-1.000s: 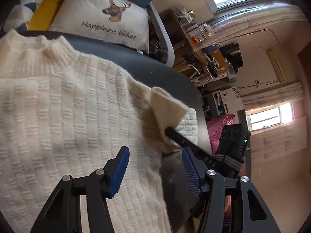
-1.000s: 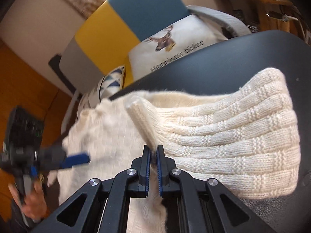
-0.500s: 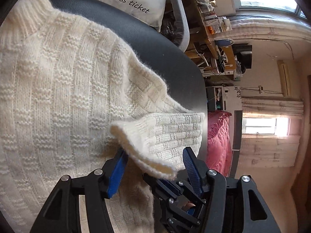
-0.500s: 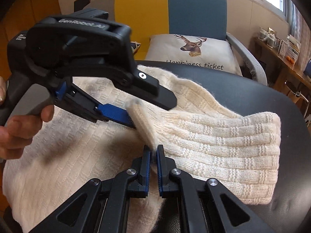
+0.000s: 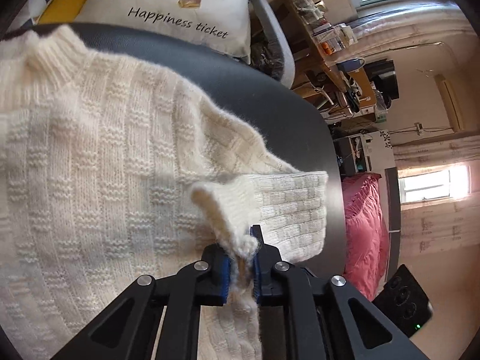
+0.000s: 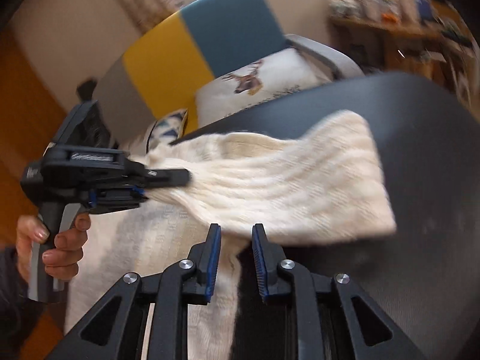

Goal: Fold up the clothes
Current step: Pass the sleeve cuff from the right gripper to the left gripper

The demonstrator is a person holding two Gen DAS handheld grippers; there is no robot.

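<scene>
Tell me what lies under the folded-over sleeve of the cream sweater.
Under the sleeve show the sweater's body and, at its outer end, the dark padded seat. What lies beneath the sleeve's middle is covered. The left tongs are clamped on its cuff.

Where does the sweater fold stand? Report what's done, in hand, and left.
Done: the sweater lies flat on the dark table, and its sleeve is doubled back across the body. In hand: the left gripper has just closed on the cuff, while the right gripper has just been opening and no longer pinches the knit. Left: the sleeve is not yet laid down, and the body is still unfolded.
</scene>
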